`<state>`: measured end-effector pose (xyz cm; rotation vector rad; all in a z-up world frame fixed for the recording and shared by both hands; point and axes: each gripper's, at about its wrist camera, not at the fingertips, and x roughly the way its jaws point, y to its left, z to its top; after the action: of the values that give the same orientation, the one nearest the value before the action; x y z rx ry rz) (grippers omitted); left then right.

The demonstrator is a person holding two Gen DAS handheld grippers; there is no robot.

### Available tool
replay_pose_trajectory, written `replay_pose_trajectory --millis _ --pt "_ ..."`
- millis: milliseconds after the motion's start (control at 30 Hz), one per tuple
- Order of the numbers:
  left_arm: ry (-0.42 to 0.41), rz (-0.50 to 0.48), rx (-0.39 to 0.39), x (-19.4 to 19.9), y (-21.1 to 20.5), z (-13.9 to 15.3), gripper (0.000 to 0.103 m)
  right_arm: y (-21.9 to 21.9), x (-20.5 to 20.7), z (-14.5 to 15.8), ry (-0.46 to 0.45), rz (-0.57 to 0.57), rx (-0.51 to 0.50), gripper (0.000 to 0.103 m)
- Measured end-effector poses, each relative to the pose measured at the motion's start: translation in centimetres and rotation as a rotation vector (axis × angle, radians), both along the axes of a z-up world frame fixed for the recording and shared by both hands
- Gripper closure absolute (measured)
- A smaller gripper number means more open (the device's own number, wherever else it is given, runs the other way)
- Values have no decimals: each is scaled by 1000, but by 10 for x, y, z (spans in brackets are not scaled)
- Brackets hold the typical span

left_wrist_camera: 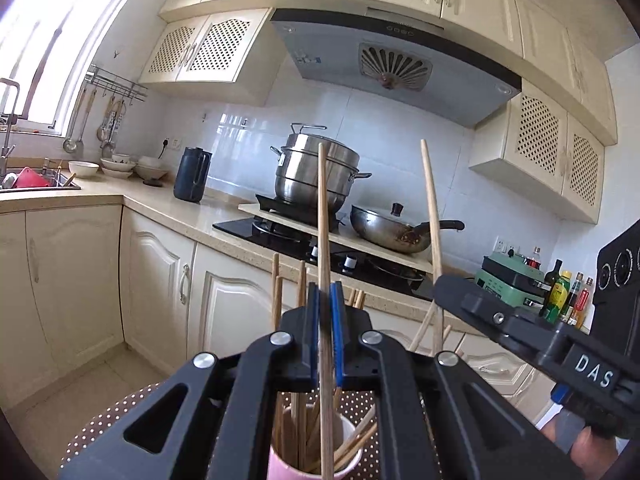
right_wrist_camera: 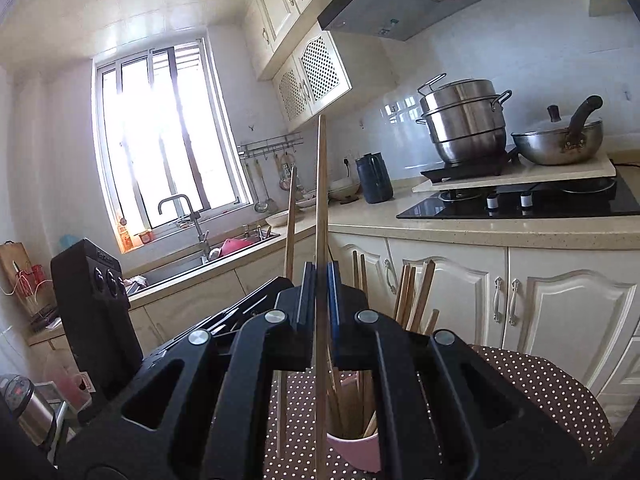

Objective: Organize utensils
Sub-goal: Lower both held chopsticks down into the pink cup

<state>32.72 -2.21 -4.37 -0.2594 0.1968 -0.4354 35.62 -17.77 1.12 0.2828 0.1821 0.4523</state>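
chopsticks are the business at this moment, and each view has one clamped. left wrist view: the left hand-held gripper [left_wrist_camera: 325, 300] has its blue-padded jaws closed on a long pale wooden chopstick [left_wrist_camera: 323, 208] standing almost upright, its lower end reaching down into the pink round cup [left_wrist_camera: 280, 464] already bristling with other wooden chopsticks [left_wrist_camera: 301, 280]. to place it well, i judge it should be lowered straight along its own axis until the tip meets the cup's bottom, then the jaws eased apart slowly so it leans on the rim rather than flicks out. this view alone shows the right hand-held gripper [left_wrist_camera: 442, 284] from the side, with its second pale chopstick [left_wrist_camera: 431, 200] just beside the cup.

right wrist view: the same right hand-held gripper's jaws are pinched tight on that stick, its lower end passing left of the cup's rim, over the brown polka-dot cloth covering the surface [right_wrist_camera: 532, 384]. only here is it plain that the stick must shift right before descending.
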Motion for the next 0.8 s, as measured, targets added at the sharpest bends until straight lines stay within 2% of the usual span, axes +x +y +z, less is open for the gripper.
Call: replay_pose_trajectory --millis 200,333,633,800 --pt "-58 25 -15 11 -7 -7 97 3 7 -2 -111 -66 -15 96" --pt "-60 40 -37 20 -5 -15 97 7 13 -10 -154 -90 -32 96" --pt "-95 66 -52 28 -6 -24 97 13 18 -25 -199 -95 -62 96" --pt "-77 58 -43 29 -6 -30 97 17 18 -33 -210 -87 -61 96"
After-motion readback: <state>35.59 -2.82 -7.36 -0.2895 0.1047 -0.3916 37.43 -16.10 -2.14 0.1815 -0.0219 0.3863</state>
